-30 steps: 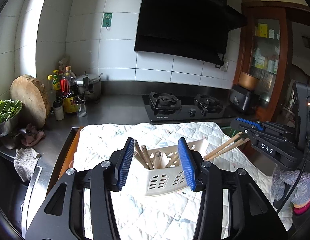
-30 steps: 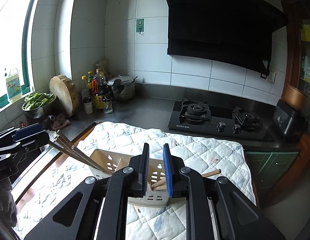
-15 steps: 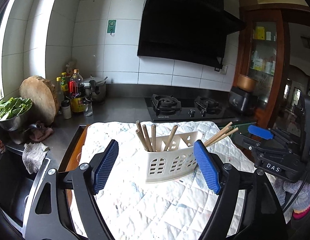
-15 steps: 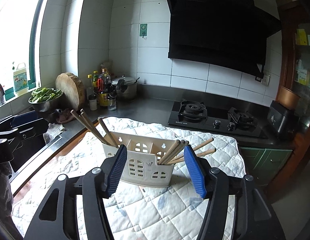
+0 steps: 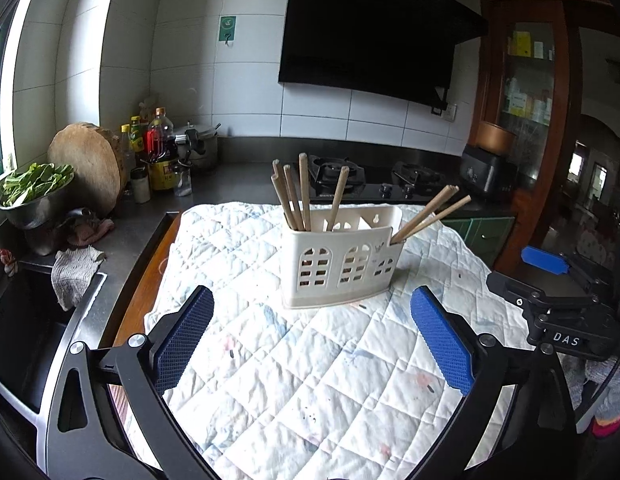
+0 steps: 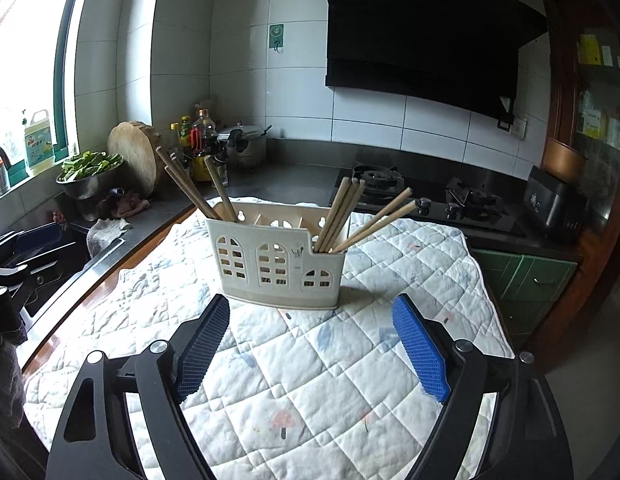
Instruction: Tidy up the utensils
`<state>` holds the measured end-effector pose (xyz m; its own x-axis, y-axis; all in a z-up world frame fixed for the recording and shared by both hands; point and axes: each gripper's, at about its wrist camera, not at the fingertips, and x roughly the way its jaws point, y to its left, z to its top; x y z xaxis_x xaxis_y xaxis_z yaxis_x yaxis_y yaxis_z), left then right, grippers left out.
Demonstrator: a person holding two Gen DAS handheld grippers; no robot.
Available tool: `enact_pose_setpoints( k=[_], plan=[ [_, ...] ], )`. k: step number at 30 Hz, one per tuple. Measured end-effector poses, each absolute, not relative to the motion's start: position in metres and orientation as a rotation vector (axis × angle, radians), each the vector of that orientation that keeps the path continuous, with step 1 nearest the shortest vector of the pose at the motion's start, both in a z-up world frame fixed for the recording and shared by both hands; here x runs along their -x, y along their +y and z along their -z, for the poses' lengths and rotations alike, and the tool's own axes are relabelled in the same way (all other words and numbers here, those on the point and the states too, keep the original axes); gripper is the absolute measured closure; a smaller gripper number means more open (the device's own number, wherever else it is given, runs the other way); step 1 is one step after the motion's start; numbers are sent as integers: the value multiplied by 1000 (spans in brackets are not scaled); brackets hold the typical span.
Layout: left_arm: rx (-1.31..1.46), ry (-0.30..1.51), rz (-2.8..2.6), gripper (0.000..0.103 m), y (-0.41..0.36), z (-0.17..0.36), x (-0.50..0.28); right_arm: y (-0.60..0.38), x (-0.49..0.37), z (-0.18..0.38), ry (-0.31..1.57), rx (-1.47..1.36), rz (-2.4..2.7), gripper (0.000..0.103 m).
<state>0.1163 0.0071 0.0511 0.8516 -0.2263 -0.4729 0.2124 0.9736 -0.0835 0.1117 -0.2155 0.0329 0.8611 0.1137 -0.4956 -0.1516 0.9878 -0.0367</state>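
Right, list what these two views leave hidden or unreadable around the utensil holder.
- Chopsticks: lower ends hidden inside the utensil holder, both views.
- Holder's middle compartment: contents hidden by its front wall, both views.
- Right gripper in the left wrist view: cut off by the frame edge.
- Wall sticker: print too small to read.

Right gripper [image 5: 566, 338] housing, seen right of the left tongs: white letters "DAS".
Green wall sign [image 5: 227, 30] on the tiles, far ahead of the tongs: emblem only, wording too small to read.
Sauce bottles [image 5: 159, 148], ahead and left: labels unreadable.
Detergent jug [image 6: 38, 142] at the window, far left: print illegible.
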Motion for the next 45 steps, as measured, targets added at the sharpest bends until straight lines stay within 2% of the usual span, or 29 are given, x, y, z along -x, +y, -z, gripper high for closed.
enact_pose_setpoints(
  k=[7,16,45],
  plan=[
    [27,550,210,5,7,-31,-101,-219,-90,-16,536,73,-101,12],
    [46,594,178,5,11,-11,-85,-229,-68,0,558,68,-56,9],
    [54,683,164,5,0,31,-61,-253,-46,47,669,-11,-30,8]
  ],
)
